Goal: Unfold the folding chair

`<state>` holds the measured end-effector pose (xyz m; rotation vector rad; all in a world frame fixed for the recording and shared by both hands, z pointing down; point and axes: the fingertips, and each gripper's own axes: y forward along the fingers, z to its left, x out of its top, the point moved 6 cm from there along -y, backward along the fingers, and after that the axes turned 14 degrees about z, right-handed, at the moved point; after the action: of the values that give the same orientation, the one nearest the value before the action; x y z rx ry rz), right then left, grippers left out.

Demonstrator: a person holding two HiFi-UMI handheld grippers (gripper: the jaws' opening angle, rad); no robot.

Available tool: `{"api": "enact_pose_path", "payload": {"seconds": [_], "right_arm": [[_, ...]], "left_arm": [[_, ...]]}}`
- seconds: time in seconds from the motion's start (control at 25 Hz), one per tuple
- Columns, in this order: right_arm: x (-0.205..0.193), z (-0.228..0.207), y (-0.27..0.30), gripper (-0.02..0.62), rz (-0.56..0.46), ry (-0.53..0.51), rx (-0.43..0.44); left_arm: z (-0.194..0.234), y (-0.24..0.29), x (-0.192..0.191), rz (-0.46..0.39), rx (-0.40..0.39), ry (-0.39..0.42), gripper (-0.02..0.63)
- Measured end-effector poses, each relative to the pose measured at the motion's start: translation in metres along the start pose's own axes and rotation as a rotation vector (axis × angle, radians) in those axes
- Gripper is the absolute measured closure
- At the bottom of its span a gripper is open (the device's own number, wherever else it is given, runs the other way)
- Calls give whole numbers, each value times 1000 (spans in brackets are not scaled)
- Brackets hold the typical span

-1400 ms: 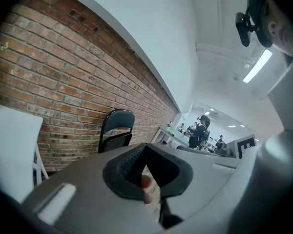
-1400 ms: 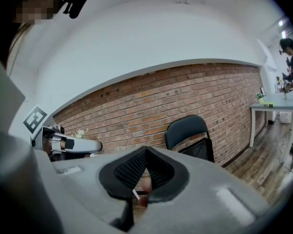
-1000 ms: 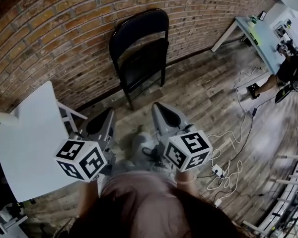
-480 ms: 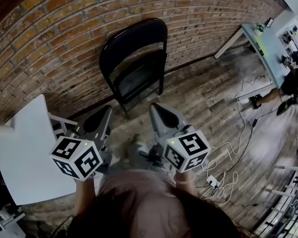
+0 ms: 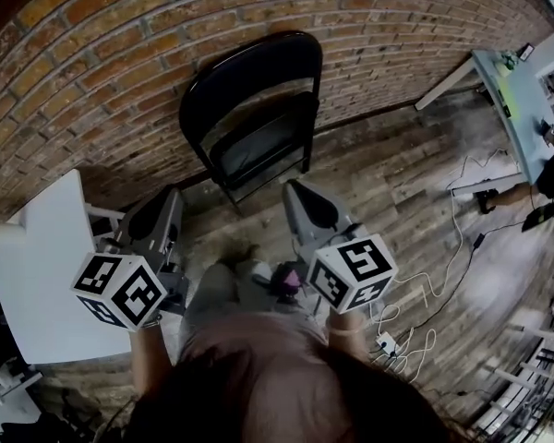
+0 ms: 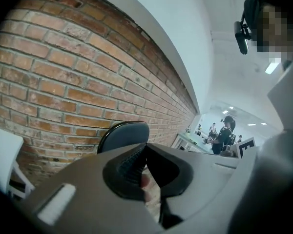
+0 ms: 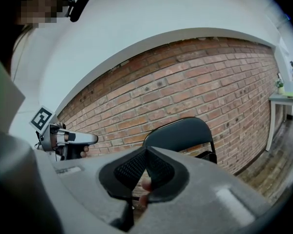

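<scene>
A black folding chair point(image 5: 254, 118) leans folded against the brick wall, its seat flat against the backrest. Both grippers are held in front of me, short of the chair and touching nothing. My left gripper point(image 5: 169, 197) is shut and empty, off the chair's lower left. My right gripper point(image 5: 294, 188) is shut and empty, just below the chair's right legs. In the left gripper view the chair's rounded backrest point(image 6: 124, 133) rises behind the shut left gripper point(image 6: 145, 147). From the right gripper view the chair point(image 7: 180, 135) stands beyond the closed right gripper point(image 7: 146, 152), and the left gripper point(image 7: 68, 138) shows at the left.
A white table point(image 5: 46, 266) stands close on the left by the wall. A pale table point(image 5: 508, 90) sits at the far right. White cables point(image 5: 443, 275) and a power strip point(image 5: 385, 342) lie on the wooden floor to the right. A person point(image 6: 226, 133) stands far off.
Both grippers have moved forward toward the chair, which now looks larger and nearer. The left gripper has drifted leftward. Both have stayed shut.
</scene>
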<state>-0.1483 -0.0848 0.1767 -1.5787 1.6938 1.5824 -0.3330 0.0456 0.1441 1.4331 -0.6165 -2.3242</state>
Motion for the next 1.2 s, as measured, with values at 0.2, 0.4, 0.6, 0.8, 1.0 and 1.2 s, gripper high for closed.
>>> {"api": "enact_pose_path", "payload": {"seconds": [0.2,0.4,0.6,0.8,1.0,1.2], "right_arm": [[2,-14,10,597,9,19,1],[5,-24,20,597,13,59,-9],[9,-30,34,597,14,90,-30],[17,-30,56,597,22,99,-52],[23,-33,75,595,22,123,-68],[28,-46,91,595,20,152,-93]], "left_arm": [[22,3,3,5,46,-21,608],[39,11,15,15,61,-7,607],[49,29,35,47,33,31,572],[62,44,56,69,-4,51,565],[78,61,69,91,-42,82,552],[92,82,80,117,-62,110,543]]}}
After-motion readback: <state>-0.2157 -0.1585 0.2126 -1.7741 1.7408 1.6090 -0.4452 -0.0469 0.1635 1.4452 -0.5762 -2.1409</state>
